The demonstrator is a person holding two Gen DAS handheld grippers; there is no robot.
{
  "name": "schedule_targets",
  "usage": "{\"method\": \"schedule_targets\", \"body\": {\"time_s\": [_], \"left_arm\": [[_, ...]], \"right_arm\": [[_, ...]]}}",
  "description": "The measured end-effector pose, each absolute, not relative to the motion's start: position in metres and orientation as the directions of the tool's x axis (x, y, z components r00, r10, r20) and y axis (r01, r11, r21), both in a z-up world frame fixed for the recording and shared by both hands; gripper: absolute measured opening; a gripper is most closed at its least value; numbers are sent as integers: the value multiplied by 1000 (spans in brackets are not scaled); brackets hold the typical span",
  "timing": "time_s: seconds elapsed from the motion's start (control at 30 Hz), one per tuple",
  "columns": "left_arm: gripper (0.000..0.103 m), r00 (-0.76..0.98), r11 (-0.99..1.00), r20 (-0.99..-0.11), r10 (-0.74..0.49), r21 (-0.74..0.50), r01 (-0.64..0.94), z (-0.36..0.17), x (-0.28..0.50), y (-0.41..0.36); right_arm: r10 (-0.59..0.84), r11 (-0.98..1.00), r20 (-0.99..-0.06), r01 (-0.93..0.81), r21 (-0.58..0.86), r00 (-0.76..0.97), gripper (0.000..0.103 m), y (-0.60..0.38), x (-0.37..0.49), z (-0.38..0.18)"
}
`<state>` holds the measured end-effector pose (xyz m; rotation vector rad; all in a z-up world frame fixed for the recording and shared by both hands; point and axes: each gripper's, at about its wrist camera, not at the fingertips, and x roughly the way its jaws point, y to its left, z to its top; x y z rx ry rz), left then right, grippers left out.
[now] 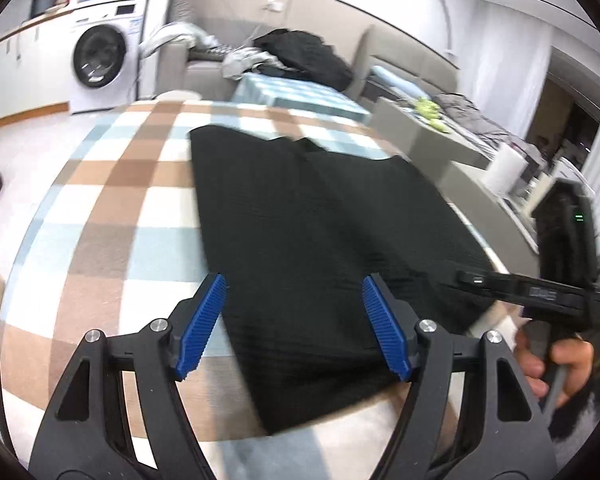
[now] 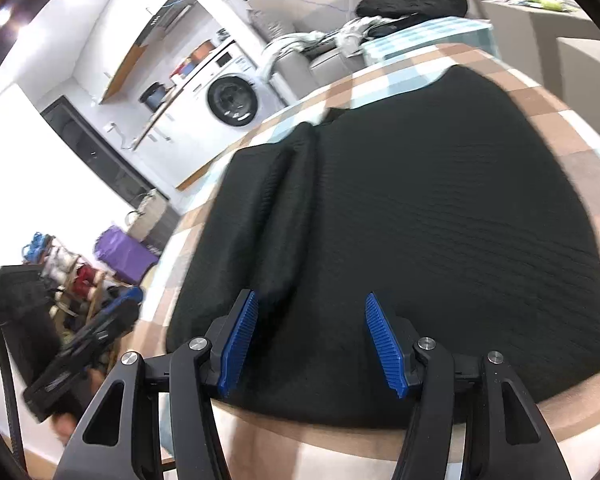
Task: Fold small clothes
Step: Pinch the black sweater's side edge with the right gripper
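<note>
Black garment (image 1: 324, 248) flat, long axis away from open claws.

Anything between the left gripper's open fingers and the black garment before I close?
Nothing. In the left wrist view the left gripper stands open over the black garment, with only its cloth and the checked blanket showing between the pads.

no readable text, labels or numbers anywhere
</note>
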<state>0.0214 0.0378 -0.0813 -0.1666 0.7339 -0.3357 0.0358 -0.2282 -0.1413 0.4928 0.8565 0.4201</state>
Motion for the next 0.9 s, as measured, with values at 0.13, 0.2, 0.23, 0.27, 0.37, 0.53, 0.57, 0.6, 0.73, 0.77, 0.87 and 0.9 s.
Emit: {"method": "schedule_targets", "body": {"time_s": [0.13,0.2,0.23,0.27,0.37,0.53,0.57,0.6,0.73,0.77,0.87,0.9], "left_arm": [[69,669,941,-663,-336,-275,200,-94,31,55],[69,675,944,-663,-324,-268,190,-96,32,56],[69,678,948,-665,-313,-258,184,-95,32,58],[69,678,949,-666,-311,-256,184,-96,32,58],[69,691,948,-653,-311,-269,172,-94,35,61],[69,695,947,-648,-313,-271,174,-92,36,59],[69,690,946,-651,-315,-276,171,-92,37,59],[69,692,943,-647,-321,-281,175,-91,35,58],[69,679,940,-652,-336,-274,202,-93,37,48],[69,676,941,-656,-335,-267,207,-94,37,45],[69,657,940,-672,-341,-251,230,-100,38,37],[69,650,939,-677,-345,-248,240,-102,38,35]], "right_arm": [[596,771,-586,-186,609,550,58,-208,45,-139],[612,758,-584,-182,627,533,58,-202,51,-141],[609,762,-597,-180,622,522,58,-198,54,-143],[602,767,-605,-169,619,521,56,-195,58,-146],[606,767,-619,-158,622,500,30,-188,65,-154],[638,733,-569,-182,655,519,8,-183,55,-144],[652,717,-545,-196,668,527,8,-186,51,-138],[666,699,-526,-196,688,529,8,-189,48,-134],[680,672,-517,-160,723,520,8,-200,35,-135],[653,705,-556,-142,695,515,8,-201,34,-142],[605,752,-629,-90,653,487,8,-206,39,-167],[595,761,-643,-81,644,483,8,-207,41,-171]]}}
